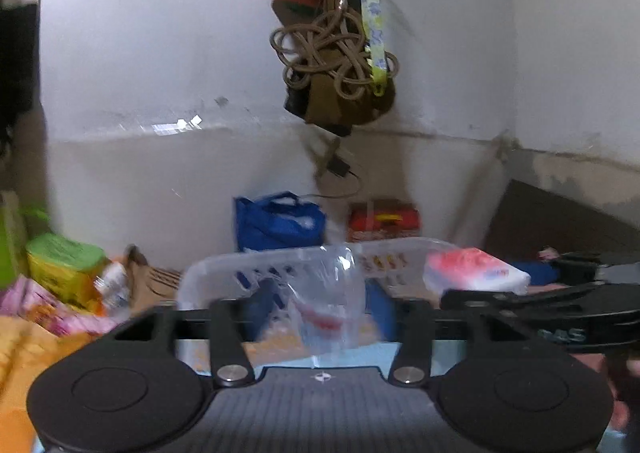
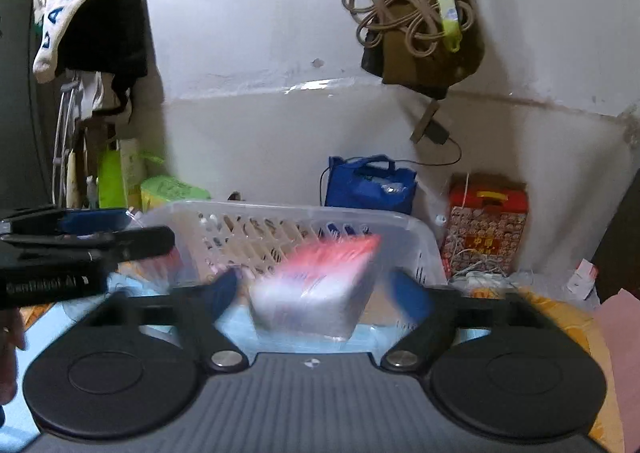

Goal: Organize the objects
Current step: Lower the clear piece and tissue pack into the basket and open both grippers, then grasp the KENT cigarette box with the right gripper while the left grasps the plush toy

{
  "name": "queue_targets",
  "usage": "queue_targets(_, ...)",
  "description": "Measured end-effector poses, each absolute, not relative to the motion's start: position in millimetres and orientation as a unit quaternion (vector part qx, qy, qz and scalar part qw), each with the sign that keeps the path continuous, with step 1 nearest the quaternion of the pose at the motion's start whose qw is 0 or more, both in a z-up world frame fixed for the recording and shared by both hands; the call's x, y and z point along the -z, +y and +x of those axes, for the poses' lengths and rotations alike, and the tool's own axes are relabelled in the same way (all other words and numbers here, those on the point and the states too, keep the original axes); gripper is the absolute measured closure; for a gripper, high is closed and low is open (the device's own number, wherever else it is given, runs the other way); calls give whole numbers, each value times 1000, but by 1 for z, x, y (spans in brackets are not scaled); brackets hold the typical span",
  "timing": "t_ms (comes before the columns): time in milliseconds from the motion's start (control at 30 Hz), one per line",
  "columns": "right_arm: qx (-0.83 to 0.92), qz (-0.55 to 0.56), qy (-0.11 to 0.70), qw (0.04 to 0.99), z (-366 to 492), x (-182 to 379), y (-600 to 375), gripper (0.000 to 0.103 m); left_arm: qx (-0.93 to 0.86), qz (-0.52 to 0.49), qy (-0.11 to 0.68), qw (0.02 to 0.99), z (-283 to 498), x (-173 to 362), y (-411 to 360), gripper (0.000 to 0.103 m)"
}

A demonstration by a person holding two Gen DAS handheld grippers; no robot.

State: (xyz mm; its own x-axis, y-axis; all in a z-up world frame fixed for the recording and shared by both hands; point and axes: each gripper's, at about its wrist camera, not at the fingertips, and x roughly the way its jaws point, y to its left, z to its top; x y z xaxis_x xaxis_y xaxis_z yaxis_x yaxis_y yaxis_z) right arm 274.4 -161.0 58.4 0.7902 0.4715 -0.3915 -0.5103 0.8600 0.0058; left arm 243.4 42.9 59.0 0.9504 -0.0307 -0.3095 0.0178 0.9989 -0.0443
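A clear plastic basket (image 1: 280,257) with slotted walls stands on the bed in front of both grippers; it also shows in the right wrist view (image 2: 280,229). My left gripper (image 1: 320,293) is closed on a clear plastic bag (image 1: 328,305) with a red mark, held at the basket's near rim. My right gripper (image 2: 316,293) has its blue fingers (image 2: 412,293) spread, with a red and white packet (image 2: 316,285) blurred between them. The same packet (image 1: 476,269) shows at the right of the left wrist view, above the right gripper's black body.
A blue tote bag (image 2: 368,185) and a red patterned box (image 2: 486,221) stand against the white wall behind the basket. Green and yellow packets (image 1: 64,265) and a small bottle (image 1: 114,285) lie at left. Rope and bags (image 1: 332,45) hang overhead. Clothes (image 2: 92,13) hang at left.
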Motion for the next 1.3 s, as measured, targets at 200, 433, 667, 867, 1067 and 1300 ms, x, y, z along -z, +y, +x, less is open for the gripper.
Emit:
queue_targets(200,-266,-6,161,950,238,-67,-188,0,17,-29,121,992,208,-70,52,21)
queue_targets(433,-263,65,178,946,172,-40,-228,0,34,-16,135,990,145,-44,56,18)
queue_targets(667,-297,-28,193,935,125,-23,-202,0,41,42,250,966,118,3,51,23)
queue_targets(867,-319,-84,203,922,118,-14,-180,7,69,12,249,966,108,5,61,31)
queue_targets(1067,-326,-34,268,906,138,-4,-176,46,113,-1,268,957,111,11,50,49)
queue_targets(1300,-318,-37,292,901,142,3,-171,68,113,3,264,958,113,15,40,47)
